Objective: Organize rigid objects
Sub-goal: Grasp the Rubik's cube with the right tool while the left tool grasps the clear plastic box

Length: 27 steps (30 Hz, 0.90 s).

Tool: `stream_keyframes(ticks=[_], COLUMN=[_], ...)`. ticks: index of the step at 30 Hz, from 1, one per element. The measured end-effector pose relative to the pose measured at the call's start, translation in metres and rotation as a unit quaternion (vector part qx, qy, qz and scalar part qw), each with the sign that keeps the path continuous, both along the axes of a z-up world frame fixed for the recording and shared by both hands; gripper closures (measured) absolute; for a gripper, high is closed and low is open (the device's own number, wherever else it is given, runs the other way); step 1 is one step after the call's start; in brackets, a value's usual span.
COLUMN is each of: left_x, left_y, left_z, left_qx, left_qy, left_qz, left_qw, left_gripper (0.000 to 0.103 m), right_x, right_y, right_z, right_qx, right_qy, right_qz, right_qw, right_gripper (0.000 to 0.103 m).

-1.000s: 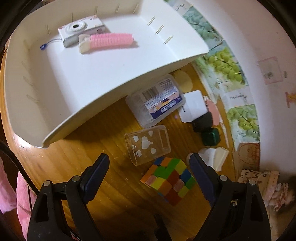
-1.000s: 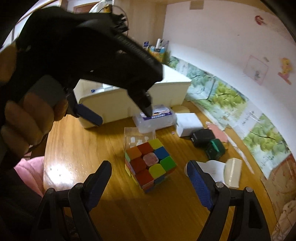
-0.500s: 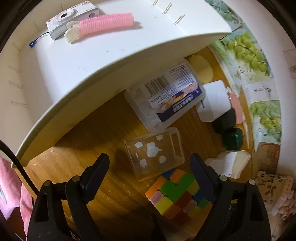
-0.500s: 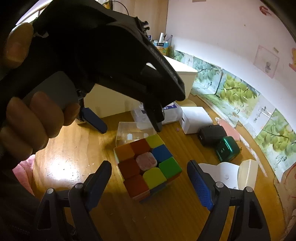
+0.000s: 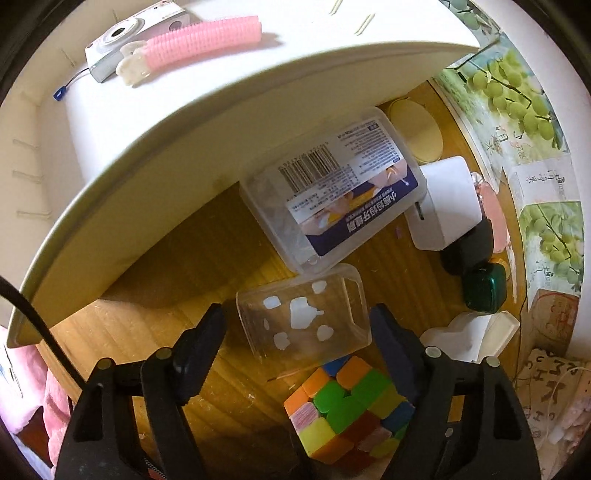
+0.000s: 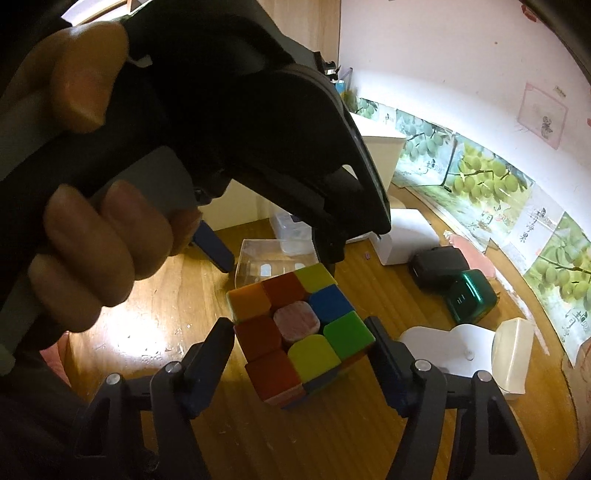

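A clear plastic box (image 5: 306, 317) with white marks lies on the wooden table between the fingers of my open left gripper (image 5: 297, 332); it also shows in the right wrist view (image 6: 269, 258). A multicoloured puzzle cube (image 6: 299, 332) sits just in front of it, between the fingers of my open right gripper (image 6: 301, 354), which flank its sides closely; it also shows in the left wrist view (image 5: 347, 410). The white tray (image 5: 155, 155) holds a white camera (image 5: 129, 33) and a pink hair roller (image 5: 199, 40).
A labelled clear container (image 5: 332, 192), a white box (image 5: 447, 203), a black case (image 5: 469, 247), a green case (image 5: 484, 288) and a white cloud-shaped piece (image 5: 469, 336) lie to the right by the wall. The left hand and gripper body (image 6: 184, 129) fill the right view's upper left.
My left gripper has moved forward over the clear box, the cube sliding below it. My right gripper has closed in on the cube until its fingers flank it.
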<state>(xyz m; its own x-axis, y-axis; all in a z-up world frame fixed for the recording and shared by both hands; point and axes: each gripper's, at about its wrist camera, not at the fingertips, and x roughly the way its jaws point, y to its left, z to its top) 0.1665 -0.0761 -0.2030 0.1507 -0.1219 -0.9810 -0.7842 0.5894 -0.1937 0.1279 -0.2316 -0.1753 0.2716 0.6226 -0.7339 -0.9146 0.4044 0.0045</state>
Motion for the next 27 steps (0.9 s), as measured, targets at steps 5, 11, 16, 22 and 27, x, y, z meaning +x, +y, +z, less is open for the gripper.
stream_keyframes(ticks=[5,11,16,22,27], left_x=[0.004,-0.005,-0.009,-0.022,-0.039], left_y=[0.001,0.002,-0.006,-0.007,-0.008], left_z=[0.003,0.007,0.010,0.008,0.006], left_qx=[0.009,0.001,-0.003,-0.019,-0.031], left_qy=[0.000,-0.008,-0.008,-0.002,-0.001], left_qz=[0.001,0.001,-0.027,-0.031,-0.036], left_qw=[1.0000,1.0000,0.9996,0.9993,0.9989], left_gripper=[0.032,0.034,0.039,0.039,0.039], right_x=[-0.001,-0.006,-0.011,-0.016,-0.028], right_y=[-0.001,-0.003,-0.002,-0.007,-0.018], right_z=[0.001,0.004,0.006,0.007,0.009], right_qx=[-0.004,-0.015,-0.029,-0.047,-0.058], right_qy=[-0.001,-0.002,-0.006,-0.006,0.005], right_qz=[0.001,0.002,-0.001,-0.010,-0.032], right_qw=[1.000,1.000,1.000,0.999,0.998], right_gripper=[0.033,0.037,0.039,0.039,0.039])
